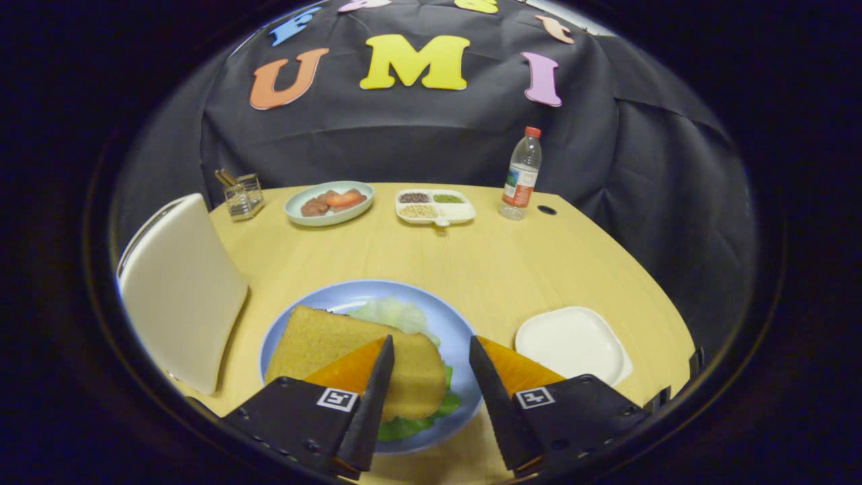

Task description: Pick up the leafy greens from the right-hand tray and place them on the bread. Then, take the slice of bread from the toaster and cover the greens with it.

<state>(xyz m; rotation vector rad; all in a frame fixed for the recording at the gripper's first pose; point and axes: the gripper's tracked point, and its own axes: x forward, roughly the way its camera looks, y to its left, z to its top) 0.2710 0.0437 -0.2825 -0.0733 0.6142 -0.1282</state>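
Bread slice (350,357) flat on greens (397,316), gripper (431,350) spread above

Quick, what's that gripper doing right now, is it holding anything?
Gripper: open, holding nothing, its fingers apart over the bread slice lying on the greens.

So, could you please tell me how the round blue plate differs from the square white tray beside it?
The round blue plate carries a slice of brown bread over leafy greens; the square white tray carries nothing. The plate lies between and just ahead of the open claw fingers, the tray off to their right. Both rest flat on the wooden table.
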